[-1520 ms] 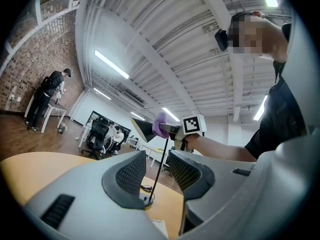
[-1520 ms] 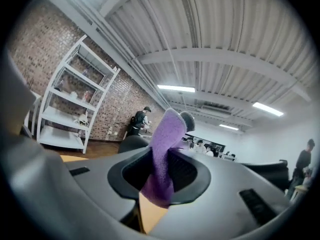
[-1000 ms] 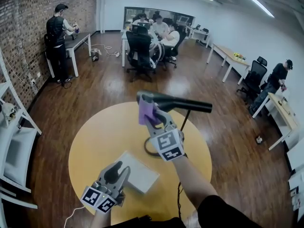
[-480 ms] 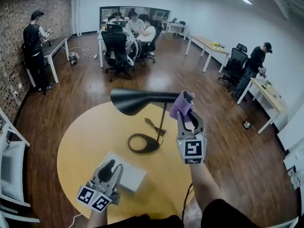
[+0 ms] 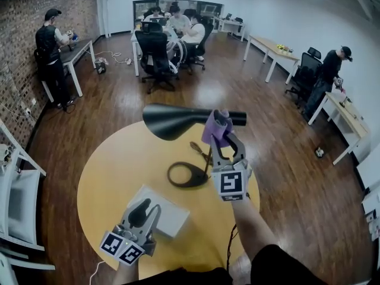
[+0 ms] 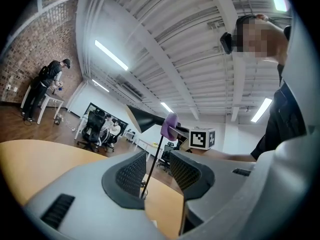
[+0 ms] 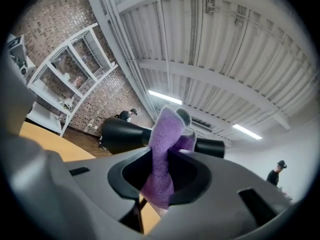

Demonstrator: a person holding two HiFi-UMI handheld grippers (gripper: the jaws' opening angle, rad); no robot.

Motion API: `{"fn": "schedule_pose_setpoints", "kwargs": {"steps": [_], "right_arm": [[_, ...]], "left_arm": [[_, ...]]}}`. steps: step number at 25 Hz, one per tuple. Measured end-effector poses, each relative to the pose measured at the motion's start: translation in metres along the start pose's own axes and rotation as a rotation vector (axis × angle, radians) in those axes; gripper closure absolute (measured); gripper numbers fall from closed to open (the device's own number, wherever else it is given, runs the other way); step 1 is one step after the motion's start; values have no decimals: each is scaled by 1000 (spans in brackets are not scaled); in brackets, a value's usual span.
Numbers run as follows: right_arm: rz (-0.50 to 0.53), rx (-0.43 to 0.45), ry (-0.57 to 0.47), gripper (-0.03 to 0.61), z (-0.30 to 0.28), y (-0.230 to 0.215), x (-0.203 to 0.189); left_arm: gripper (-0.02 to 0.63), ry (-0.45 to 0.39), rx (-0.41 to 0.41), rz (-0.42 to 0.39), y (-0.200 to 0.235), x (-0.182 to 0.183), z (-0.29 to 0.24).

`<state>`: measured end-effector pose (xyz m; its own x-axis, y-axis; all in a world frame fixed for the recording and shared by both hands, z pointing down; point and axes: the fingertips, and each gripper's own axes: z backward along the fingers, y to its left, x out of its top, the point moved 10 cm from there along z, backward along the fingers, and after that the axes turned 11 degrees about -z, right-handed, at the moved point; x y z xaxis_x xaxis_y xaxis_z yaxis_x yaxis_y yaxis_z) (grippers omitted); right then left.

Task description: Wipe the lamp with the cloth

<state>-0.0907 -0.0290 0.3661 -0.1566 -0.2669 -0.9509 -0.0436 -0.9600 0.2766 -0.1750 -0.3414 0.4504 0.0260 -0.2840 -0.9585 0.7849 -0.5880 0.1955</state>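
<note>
A person is wiping a black desk lamp (image 5: pixel 173 121) on a round yellow table (image 5: pixel 113 165) with a purple cloth (image 5: pixel 214 127). The right gripper (image 5: pixel 221 136) is pinching the cloth tightly between its jaws, and a folded tuft is sticking out past the tips. The cloth appears to be lying against the lamp's horizontal arm, near its 3 o'clock end. The shade is pointing to 9 o'clock and the ring-shaped base (image 5: pixel 187 174) is sitting near the table's centre.

The job looks best done with light, even pressure. The lamp is standing on a slim stem with nothing steadying it, so a hard push is likely to tip or swivel it. Long strokes along the arm toward the shade, with the tuft leading and the jaws clear of the metal, should serve.

The right forearm is reaching in from the table's 5 o'clock edge, with the gripper held roughly level. The left gripper (image 5: pixel 142 209) is waiting low at 6 o'clock, just beside a flat white box (image 5: pixel 171 216), with its jaws apart and empty.
</note>
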Motion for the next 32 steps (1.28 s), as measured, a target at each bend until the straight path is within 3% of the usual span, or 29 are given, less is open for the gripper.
{"fn": "schedule_pose_setpoints", "kwargs": {"steps": [3,9,12,19,26,29,32], "right_arm": [[55,73,9,485,-13,15,-5],[158,118,-39,483,-19,40,-14],[141,158,-27,485,-25,52,-24],[149,244,4,483,-34,66,-31],[221,395,66,484,-37,85,-26],[185,373,30,485,-31,76,5],[141,282,-8,485,-20,60,46]], "left_arm": [[479,4,29,-3,-2,2,7],[479,7,94,2,-5,4,30],[479,14,109,8,-2,-1,34],[479,31,97,20,-6,-1,30],[479,33,80,21,-9,3,22],[479,28,65,13,-5,7,19],[479,18,49,3,2,8,25]]}}
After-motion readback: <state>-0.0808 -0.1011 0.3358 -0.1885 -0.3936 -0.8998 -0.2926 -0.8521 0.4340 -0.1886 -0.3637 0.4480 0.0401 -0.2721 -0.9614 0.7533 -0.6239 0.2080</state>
